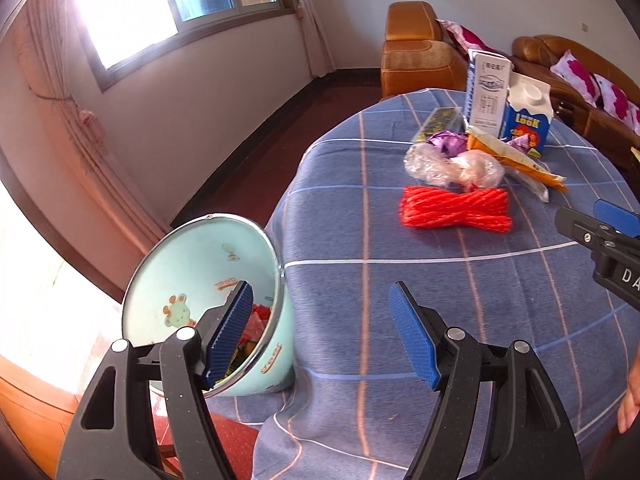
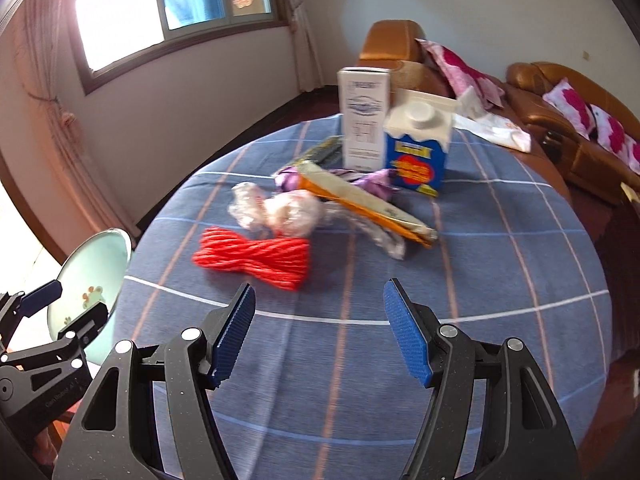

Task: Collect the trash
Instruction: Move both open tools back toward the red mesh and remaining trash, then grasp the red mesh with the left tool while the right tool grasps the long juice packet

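Red rope lies untouched; grippers empty

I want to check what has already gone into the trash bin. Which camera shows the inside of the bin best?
The left wrist view: the bin sits close, its mouth tilted toward the camera, with red and yellow scraps at the bottom, partly behind a finger of the left gripper. The right wrist view catches only part of its rim and wall at the left edge, contents unseen.
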`<move>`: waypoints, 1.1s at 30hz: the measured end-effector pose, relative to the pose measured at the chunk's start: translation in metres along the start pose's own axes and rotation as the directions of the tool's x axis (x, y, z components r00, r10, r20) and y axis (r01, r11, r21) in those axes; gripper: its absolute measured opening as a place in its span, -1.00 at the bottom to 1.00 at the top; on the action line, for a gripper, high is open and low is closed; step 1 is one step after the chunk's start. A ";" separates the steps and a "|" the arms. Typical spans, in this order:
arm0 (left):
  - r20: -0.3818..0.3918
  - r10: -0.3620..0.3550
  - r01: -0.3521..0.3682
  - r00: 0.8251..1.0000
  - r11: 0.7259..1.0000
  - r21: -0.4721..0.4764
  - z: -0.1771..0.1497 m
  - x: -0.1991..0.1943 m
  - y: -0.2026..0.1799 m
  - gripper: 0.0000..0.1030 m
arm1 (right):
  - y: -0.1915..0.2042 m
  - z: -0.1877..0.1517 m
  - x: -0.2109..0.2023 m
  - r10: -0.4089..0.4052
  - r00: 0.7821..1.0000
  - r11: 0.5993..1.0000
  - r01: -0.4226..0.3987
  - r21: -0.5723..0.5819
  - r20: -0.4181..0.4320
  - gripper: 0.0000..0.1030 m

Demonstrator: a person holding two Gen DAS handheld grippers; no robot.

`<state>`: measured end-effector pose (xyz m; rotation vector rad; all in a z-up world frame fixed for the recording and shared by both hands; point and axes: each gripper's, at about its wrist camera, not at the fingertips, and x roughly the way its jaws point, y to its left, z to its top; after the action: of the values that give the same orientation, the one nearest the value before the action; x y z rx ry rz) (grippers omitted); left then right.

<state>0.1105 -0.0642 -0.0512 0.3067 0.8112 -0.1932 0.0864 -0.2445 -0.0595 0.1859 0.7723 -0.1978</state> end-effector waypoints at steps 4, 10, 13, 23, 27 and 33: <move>0.001 0.001 -0.001 1.000 1.000 0.016 0.005 0.000 -0.011 0.36 | -0.023 -0.003 -0.003 -0.026 1.000 1.000 0.026 0.018 0.003 0.29; 0.018 0.000 -0.001 1.000 0.998 0.058 0.016 0.005 -0.033 0.36 | -0.048 -0.005 -0.005 -0.054 0.999 0.997 0.053 0.047 0.007 0.29; 0.034 -0.014 0.011 0.999 0.996 0.087 0.023 0.006 -0.049 0.36 | -0.059 -0.005 -0.007 -0.075 0.997 0.996 0.074 0.058 0.013 0.29; 0.025 -0.117 0.114 0.993 0.989 0.097 0.040 0.024 -0.077 0.36 | -0.082 0.001 -0.005 -0.096 0.995 0.992 0.094 0.085 0.016 0.29; 0.009 -0.145 0.144 0.989 0.988 0.050 0.043 0.037 -0.067 0.36 | -0.082 0.006 0.002 -0.089 0.996 0.994 0.088 0.060 0.018 0.29; 0.005 -0.211 0.211 0.977 0.977 -0.008 0.056 0.057 -0.066 0.36 | -0.086 0.012 0.009 -0.069 0.997 0.995 0.067 0.074 0.018 0.29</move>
<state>0.1687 -0.1488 -0.0698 0.2120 0.8402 -0.3894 0.0797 -0.3312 -0.0650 0.2274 0.7524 -0.2925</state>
